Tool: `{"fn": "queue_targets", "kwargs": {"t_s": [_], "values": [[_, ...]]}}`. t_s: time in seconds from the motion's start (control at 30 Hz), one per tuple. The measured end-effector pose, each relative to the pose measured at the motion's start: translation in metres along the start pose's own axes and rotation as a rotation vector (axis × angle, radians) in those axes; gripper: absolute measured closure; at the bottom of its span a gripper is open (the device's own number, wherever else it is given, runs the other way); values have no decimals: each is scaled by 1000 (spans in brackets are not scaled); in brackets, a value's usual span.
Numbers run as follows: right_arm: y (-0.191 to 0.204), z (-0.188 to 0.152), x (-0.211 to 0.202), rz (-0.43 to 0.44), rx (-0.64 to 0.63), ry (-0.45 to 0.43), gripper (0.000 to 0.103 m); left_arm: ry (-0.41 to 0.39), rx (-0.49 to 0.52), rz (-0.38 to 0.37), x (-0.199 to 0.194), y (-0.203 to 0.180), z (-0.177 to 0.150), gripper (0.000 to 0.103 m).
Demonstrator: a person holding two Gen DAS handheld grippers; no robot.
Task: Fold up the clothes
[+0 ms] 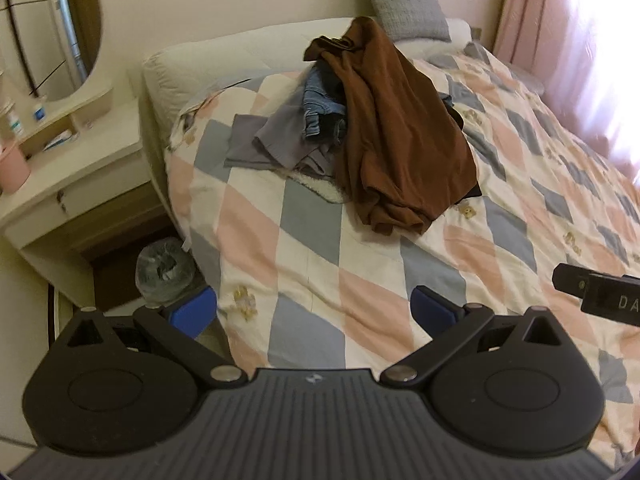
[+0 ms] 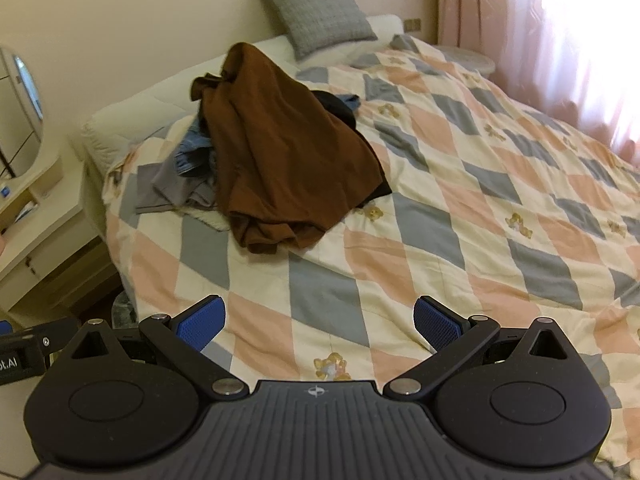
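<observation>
A heap of clothes lies on the bed near the headboard. A brown garment point(image 1: 394, 128) point(image 2: 280, 152) is draped over the top of it. Under it on the left show blue denim point(image 1: 322, 106) point(image 2: 192, 152) and a grey garment point(image 1: 264, 140) point(image 2: 168, 188); something black point(image 2: 336, 108) peeks out behind. My left gripper point(image 1: 314, 312) hangs open above the near part of the bed, well short of the heap, nothing between its blue pads. My right gripper point(image 2: 320, 322) is also open and empty, to the right of the left one; its black body point(image 1: 596, 294) shows at the left wrist view's right edge.
The bed carries a checked quilt point(image 1: 312, 248) point(image 2: 460, 208) in pink, grey and cream. A grey cushion point(image 1: 404, 0) point(image 2: 316, 12) leans at the headboard. Left of the bed stand a cream dressing table point(image 1: 68, 168) with a mirror and a bin point(image 1: 164, 272). Pink curtains point(image 2: 560, 40) hang on the right.
</observation>
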State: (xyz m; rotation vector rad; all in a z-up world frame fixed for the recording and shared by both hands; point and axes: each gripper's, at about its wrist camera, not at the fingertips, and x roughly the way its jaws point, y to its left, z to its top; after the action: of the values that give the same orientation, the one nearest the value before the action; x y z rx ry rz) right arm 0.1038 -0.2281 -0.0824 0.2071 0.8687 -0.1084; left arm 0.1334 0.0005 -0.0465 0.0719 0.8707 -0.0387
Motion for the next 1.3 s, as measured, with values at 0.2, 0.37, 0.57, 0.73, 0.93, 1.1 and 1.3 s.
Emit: {"fn": "queue_targets", "kwargs": {"t_s": [0.2, 0.37, 0.57, 0.73, 0.93, 1.1, 1.3], "values": [[8, 30, 37, -22, 48, 23, 0, 3, 58, -55, 40, 8, 39, 1], [1, 52, 67, 16, 184, 24, 0, 2, 186, -76, 84, 4, 64, 1], [-24, 51, 123, 35, 392, 101, 0, -37, 463, -100, 145, -26, 74, 1], [-45, 42, 167, 61, 580, 120, 0, -69, 694, -118, 196, -52, 83, 4], [-64, 30, 219, 51, 750, 185, 0, -136, 1032, -153, 258, -98, 76, 15], [-80, 19, 224, -9, 870, 83, 0, -194, 1281, -188, 301, -134, 60, 18], [-96, 15, 235, -74, 921, 37, 0, -241, 1532, -174, 346, -151, 34, 41]]}}
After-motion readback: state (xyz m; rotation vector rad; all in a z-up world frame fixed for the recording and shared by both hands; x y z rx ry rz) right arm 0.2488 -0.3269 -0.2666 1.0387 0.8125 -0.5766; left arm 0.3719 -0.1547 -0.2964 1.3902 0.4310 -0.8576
